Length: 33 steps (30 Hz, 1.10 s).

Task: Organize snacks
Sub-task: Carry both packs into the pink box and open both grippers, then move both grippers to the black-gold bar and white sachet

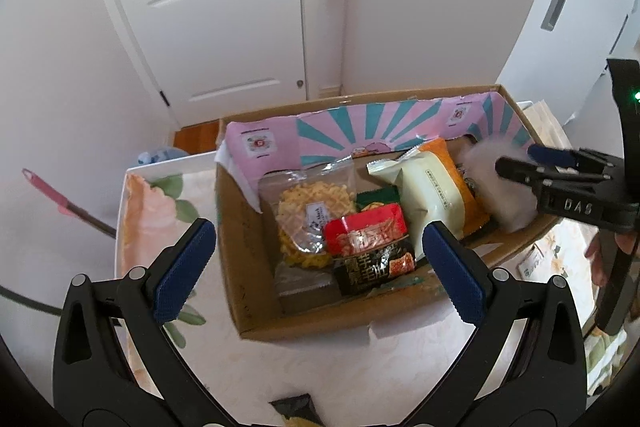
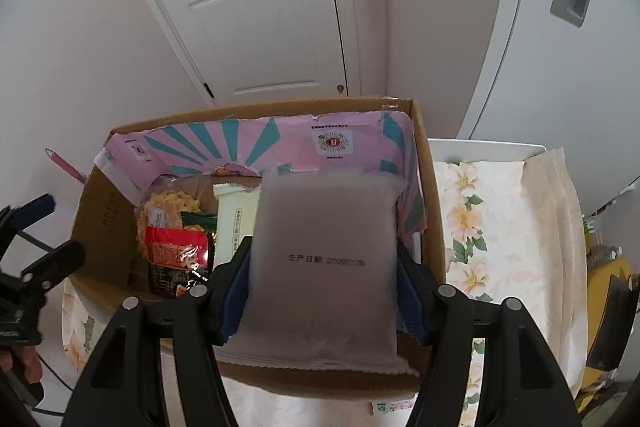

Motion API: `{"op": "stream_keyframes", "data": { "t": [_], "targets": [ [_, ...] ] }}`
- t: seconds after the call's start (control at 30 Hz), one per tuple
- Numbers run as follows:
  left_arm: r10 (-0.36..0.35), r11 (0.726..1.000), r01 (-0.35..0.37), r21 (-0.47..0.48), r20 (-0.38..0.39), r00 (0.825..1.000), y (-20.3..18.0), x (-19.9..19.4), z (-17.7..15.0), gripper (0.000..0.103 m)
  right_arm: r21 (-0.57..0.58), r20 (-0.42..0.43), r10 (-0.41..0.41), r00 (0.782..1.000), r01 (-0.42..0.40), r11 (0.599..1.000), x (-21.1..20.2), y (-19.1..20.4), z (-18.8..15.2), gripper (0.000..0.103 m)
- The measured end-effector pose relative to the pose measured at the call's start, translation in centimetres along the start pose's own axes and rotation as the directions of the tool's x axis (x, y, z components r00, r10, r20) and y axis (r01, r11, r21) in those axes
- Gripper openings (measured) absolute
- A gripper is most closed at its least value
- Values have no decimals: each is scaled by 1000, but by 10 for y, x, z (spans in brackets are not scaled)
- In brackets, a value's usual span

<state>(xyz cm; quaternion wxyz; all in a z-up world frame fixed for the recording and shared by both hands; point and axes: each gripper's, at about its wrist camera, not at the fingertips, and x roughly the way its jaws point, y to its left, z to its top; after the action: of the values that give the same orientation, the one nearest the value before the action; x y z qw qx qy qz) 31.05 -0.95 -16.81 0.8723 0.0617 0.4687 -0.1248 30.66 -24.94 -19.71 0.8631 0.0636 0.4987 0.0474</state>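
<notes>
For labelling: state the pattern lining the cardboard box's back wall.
Pink with teal sunburst rays, clearest in the right wrist view.

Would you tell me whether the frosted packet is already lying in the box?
Not yet: the right gripper holds the frosted packet above the cardboard box.

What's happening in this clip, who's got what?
A person is packing snacks into a cardboard box on a floral tablecloth. The right gripper is shut on a frosted grey packet, holding it above the box's right end. The left gripper is open and empty at the box's near side. A clear bag of yellow snacks, a red packet and a cream packet already lie inside.
</notes>
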Motion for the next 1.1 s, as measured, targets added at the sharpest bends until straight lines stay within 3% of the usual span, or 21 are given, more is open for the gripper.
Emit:
{"op": "stream_keyframes", "data": {
  "t": [0.1, 0.7, 1.1],
  "targets": [
    [5, 1000, -5, -15, 12, 1000, 4, -11, -5, 103, -12, 52, 11, 999, -10, 1000, -12, 4, 5, 79],
    [33, 997, -24, -73, 124, 992, 36, -99, -51, 103, -41, 184, 13, 983, -5, 999, -91, 32, -22, 79],
    [59, 990, -49, -133, 74, 996, 48, -117, -115, 103, -43, 177, -17, 984, 25, 999, -124, 45, -74, 79]
  ]
}}
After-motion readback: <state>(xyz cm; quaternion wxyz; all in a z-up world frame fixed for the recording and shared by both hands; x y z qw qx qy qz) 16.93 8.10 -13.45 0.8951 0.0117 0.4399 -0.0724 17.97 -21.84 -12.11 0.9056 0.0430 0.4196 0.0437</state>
